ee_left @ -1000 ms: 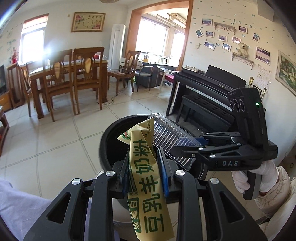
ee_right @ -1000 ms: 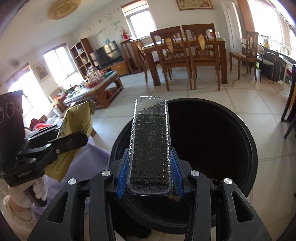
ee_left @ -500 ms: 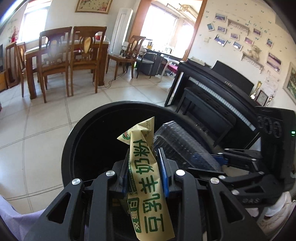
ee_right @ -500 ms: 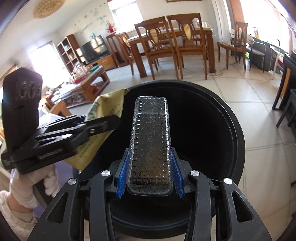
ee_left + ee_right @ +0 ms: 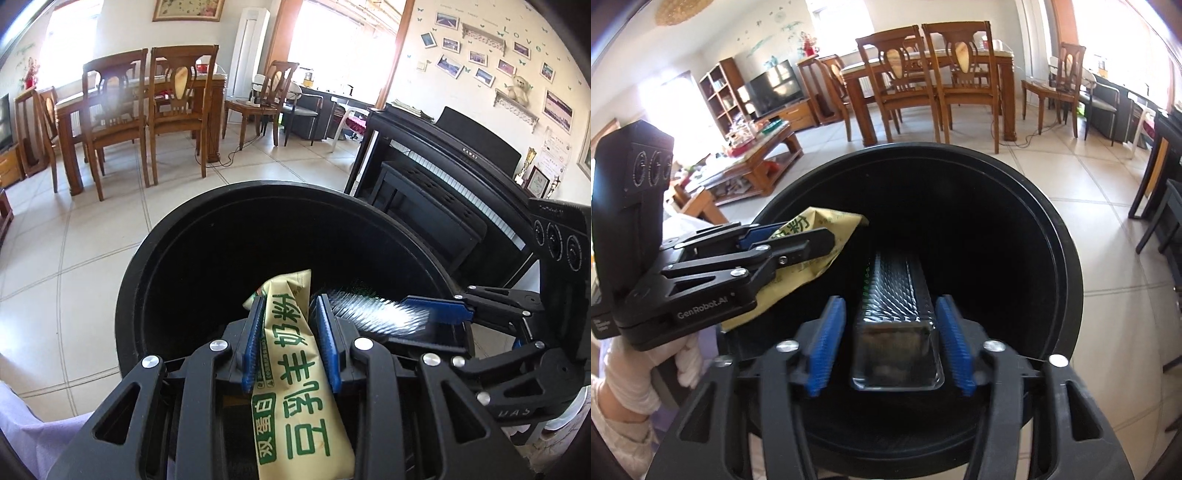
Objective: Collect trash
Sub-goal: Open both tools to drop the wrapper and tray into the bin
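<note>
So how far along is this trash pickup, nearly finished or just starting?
Nearly finished for these two pieces. Done: both were carried over the round black trash bin. In hand: the right gripper stands open, with the clear ridged plastic tray free between its blue pads, dropping in. The left gripper is shut on the yellow milk-powder sachet. Left: release the sachet. Whether other trash remains isn't visible.

Tiled floor (image 5: 92, 236) w/ black round bin (image 5: 1067, 280) standing on it; dining table (image 5: 960, 70) behind.
</note>
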